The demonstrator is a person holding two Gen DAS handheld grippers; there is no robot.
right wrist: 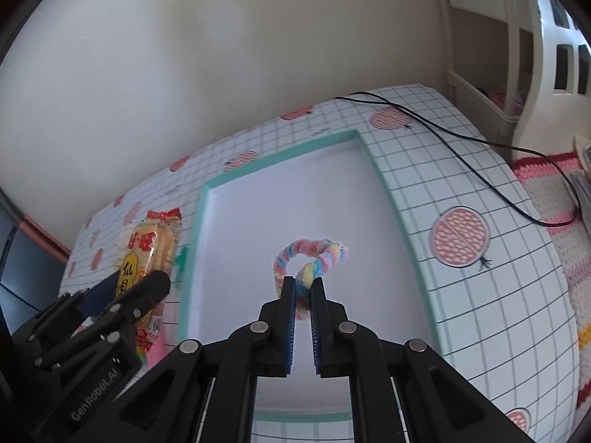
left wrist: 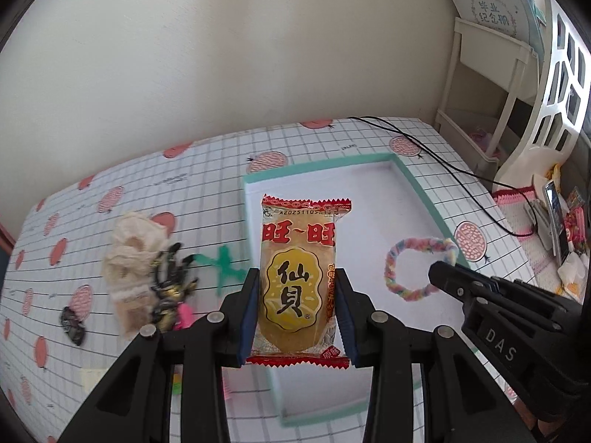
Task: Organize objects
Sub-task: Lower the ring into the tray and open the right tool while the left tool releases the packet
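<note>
My left gripper (left wrist: 298, 284) is shut on a rice cracker packet (left wrist: 299, 277), yellow with red ends, held upright above the left rim of a shallow tray (left wrist: 417, 188) with a mint-green border and a white floor. In the right wrist view the same packet (right wrist: 147, 254) and the left gripper (right wrist: 144, 288) appear at the left. My right gripper (right wrist: 303, 284) is shut on a pastel braided loop (right wrist: 310, 254), which hangs over the tray floor (right wrist: 288, 214). The left wrist view has that loop (left wrist: 410, 265) at the tip of the right gripper (left wrist: 439, 273).
A checked tablecloth with pink fruit prints (left wrist: 110, 199) covers the table. Left of the tray lie a crumpled cream cloth (left wrist: 129, 258), dark wrapped sweets (left wrist: 173, 288), a green piece (left wrist: 225, 262) and a pink piece (left wrist: 184, 313). A black cable (left wrist: 443, 162) crosses the far right; white shelves (left wrist: 491, 85) stand beyond.
</note>
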